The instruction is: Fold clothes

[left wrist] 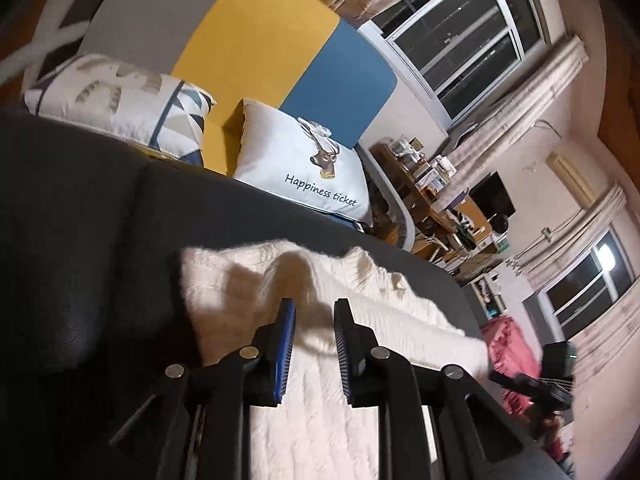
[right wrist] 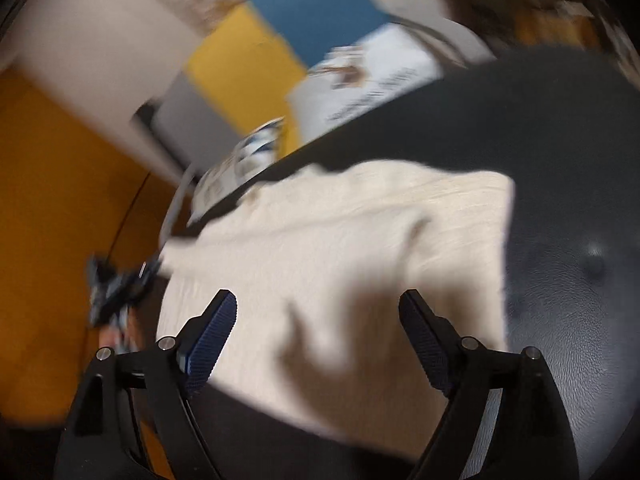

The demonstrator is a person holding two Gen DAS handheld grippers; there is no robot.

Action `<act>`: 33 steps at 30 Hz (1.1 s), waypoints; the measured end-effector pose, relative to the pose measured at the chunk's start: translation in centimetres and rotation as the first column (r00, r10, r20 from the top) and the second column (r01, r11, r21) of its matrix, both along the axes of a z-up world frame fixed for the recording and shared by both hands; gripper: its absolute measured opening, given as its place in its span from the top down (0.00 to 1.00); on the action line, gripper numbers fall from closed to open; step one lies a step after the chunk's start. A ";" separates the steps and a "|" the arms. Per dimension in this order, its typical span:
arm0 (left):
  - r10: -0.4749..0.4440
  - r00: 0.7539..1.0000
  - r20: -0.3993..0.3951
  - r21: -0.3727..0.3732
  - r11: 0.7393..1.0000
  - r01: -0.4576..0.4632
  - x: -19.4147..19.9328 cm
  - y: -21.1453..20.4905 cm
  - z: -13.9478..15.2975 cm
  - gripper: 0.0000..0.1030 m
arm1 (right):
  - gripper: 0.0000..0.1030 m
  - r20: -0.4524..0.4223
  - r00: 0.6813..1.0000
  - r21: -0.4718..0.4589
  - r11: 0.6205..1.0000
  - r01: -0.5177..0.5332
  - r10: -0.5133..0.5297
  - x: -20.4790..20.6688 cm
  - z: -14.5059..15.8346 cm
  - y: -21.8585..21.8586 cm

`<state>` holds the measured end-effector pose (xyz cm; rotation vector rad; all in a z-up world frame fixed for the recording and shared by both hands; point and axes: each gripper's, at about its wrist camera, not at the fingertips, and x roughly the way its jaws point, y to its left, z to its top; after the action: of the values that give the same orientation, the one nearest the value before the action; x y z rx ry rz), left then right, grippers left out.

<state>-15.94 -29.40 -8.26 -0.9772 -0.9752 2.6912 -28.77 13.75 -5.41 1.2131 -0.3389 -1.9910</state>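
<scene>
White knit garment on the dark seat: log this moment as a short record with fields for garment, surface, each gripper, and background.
garment: white knit garment, lying on the seat, partly folded with a raised ridge near its far edge
surface: dark padded seat
left gripper: left gripper narrowly open over the garment, nothing pinched
right gripper: right gripper wide open above the garment, nothing between the pads; view blurred
background: deer-print pillow and patterned pillow behind the seat; pink cloth beyond the garment
</scene>
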 end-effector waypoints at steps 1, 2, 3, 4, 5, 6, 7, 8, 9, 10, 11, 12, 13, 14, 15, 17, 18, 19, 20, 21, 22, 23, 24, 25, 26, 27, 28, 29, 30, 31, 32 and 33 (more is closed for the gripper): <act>0.002 1.000 0.002 -0.001 1.000 -0.002 0.2 0.0 -0.2 0.82 | 0.16 -0.024 0.999 0.023 0.999 -0.039 0.039 0.7 0.0 -0.8; 0.013 1.000 0.015 0.005 1.000 -0.013 0.3 0.0 -0.5 0.82 | 0.16 -0.042 0.996 0.052 0.996 -0.071 0.073 1.2 -0.2 -1.7; 0.015 1.000 0.024 0.004 1.000 -0.015 0.4 0.1 -0.9 0.82 | 0.16 -0.060 0.992 0.081 0.991 -0.102 0.107 1.8 -0.4 -2.7; 0.013 0.999 0.032 0.001 1.000 -0.013 0.4 0.3 -1.2 0.82 | 0.16 -0.076 0.987 0.111 0.985 -0.133 0.141 2.3 -0.6 -3.6; 0.009 0.999 0.042 -0.025 1.000 -0.008 0.4 0.6 -1.4 0.82 | 0.16 -0.091 0.980 0.141 0.977 -0.162 0.176 2.8 -0.8 -4.6; 0.004 0.999 0.054 -0.058 0.998 -0.001 0.5 1.1 -1.7 0.82 | 0.16 -0.098 0.975 0.158 0.971 -0.182 0.198 2.9 -1.1 -5.5; -0.003 0.998 0.062 -0.081 0.997 0.008 0.3 1.3 -2.0 0.82 | 0.16 -0.100 0.971 0.170 0.966 -0.197 0.216 2.9 -1.5 -6.4; -0.011 0.996 0.085 -0.105 0.994 0.020 0.1 1.7 -2.4 0.81 | 0.16 -0.102 0.967 0.182 0.960 -0.212 0.233 2.8 -1.8 -7.3; -0.020 0.993 0.113 -0.130 0.991 0.034 -0.1 2.0 -3.0 0.81 | 0.16 -0.108 0.963 0.227 0.950 -0.216 0.245 2.9 -2.3 -8.2; -0.028 0.992 0.122 -0.143 0.989 0.046 -0.2 2.3 -3.4 0.81 | 0.16 -0.091 0.964 0.280 0.935 -0.216 0.249 2.8 -3.2 -8.9; -0.035 0.993 0.112 -0.161 0.985 0.053 0.0 2.6 -3.5 0.81 | 0.15 -0.062 0.966 0.329 0.919 -0.216 0.250 2.6 -4.3 -9.6; -0.044 0.993 0.112 -0.181 0.981 0.064 0.1 2.8 -3.5 0.81 | 0.12 -0.047 0.966 0.352 0.910 -0.221 0.252 2.7 -5.2 -9.8; -0.050 0.991 0.123 -0.185 0.980 0.072 0.1 2.9 -3.6 0.82 | 0.05 -0.052 0.967 0.349 0.912 -0.217 0.250 3.0 -5.6 -9.9; -0.054 0.989 0.135 -0.185 0.980 0.079 0.2 3.0 -3.7 0.82 | 0.03 -0.064 0.968 0.341 0.917 -0.209 0.244 3.4 -5.7 -9.9; -0.058 0.987 0.147 -0.184 0.979 0.085 0.3 3.1 -3.7 0.82 | 0.02 -0.075 0.968 0.332 0.922 -0.201 0.238 3.8 -5.8 -9.9; -0.069 0.983 0.171 -0.192 0.976 0.102 0.7 3.5 -3.5 0.82 | 0.02 -0.086 0.963 0.366 0.907 -0.208 0.255 4.7 -6.0 -10.3; -0.075 0.981 0.179 -0.199 0.974 0.111 1.1 3.8 -3.5 0.82 | 0.02 -0.084 0.960 0.384 0.898 -0.215 0.266 5.2 -6.0 -10.4; -0.080 0.980 0.185 -0.204 0.972 0.118 1.6 4.0 -3.5 0.82 | 0.02 -0.076 0.959 0.389 0.894 -0.223 0.273 5.7 -5.9 -10.4; -0.083 0.979 0.188 -0.200 0.972 0.121 2.4 4.3 -3.5 0.82 | 0.02 -0.066 0.959 0.385 0.894 -0.231 0.276 6.1 -5.9 -10.3; -0.086 0.978 0.190 -0.193 0.974 0.123 3.3 4.5 -3.5 0.82 | 0.02 -0.056 0.958 0.380 0.894 -0.238 0.280 6.6 -5.8 -10.1; -0.089 0.977 0.193 -0.185 0.975 0.125 4.2 4.7 -3.5 0.82 | 0.02 -0.050 0.957 0.377 0.893 -0.247 0.285 7.3 -5.8 -9.8; -0.090 0.977 0.194 -0.181 0.975 0.126 5.1 4.9 -3.4 0.82 | 0.02 -0.044 0.955 0.375 0.891 -0.255 0.292 8.0 -5.7 -9.4; -0.088 0.977 0.196 -0.174 0.977 0.123 6.3 5.1 -3.4 0.82 | 0.02 -0.038 0.954 0.373 0.890 -0.263 0.298 8.8 -5.6 -9.1; -0.086 0.976 0.199 -0.164 0.979 0.120 7.4 5.3 -3.3 0.82 | 0.02 -0.031 0.953 0.368 0.890 -0.270 0.302 9.5 -5.6 -8.7; -0.083 0.976 0.201 -0.157 0.981 0.115 8.6 5.5 -3.3 0.82 | 0.02 -0.025 0.952 0.361 0.891 -0.275 0.304 10.3 -5.5 -8.4; -0.076 0.977 0.200 -0.151 0.983 0.107 9.9 5.6 -3.2 0.82 | 0.01 -0.021 0.952 0.346 0.896 -0.279 0.304 11.1 -5.4 -7.9; -0.069 0.978 0.198 -0.146 0.984 0.099 11.2 5.8 -3.2 0.82 | 0.00 -0.018 0.953 0.328 0.902 -0.281 0.304 11.9 -5.3 -7.5; -0.061 0.979 0.197 -0.140 0.986 0.090 12.4 5.9 -3.1 0.82 | 0.00 -0.015 0.953 0.310 0.907 -0.284 0.303 12.7 -5.2 -7.0; -0.056 0.980 0.190 -0.121 0.989 0.080 13.6 5.8 -3.0 0.82 | 0.00 -0.008 0.958 0.268 0.924 -0.274 0.286 13.2 -4.9 -6.2; -0.048 0.982 0.183 -0.093 0.993 0.066 14.8 5.6 -2.8 0.82 | 0.00 0.003 0.965 0.216 0.942 -0.257 0.263 13.7 -4.5 -5.3; -0.032 0.984 0.176 -0.073 0.996 0.046 15.7 5.3 -2.5 0.82 | 0.00 0.026 0.972 0.137 0.962 -0.237 0.235 13.9 -4.1 -4.2; -0.014 0.987 0.161 -0.048 0.999 0.022 16.5 5.0 -2.2 0.79 | 0.00 0.052 0.978 0.026 0.979 -0.204 0.202 14.1 -3.5 -2.7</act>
<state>0.59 -24.41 -10.43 -1.2236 -0.9243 2.6675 -14.72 11.04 -8.91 1.2655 -0.1996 -1.7993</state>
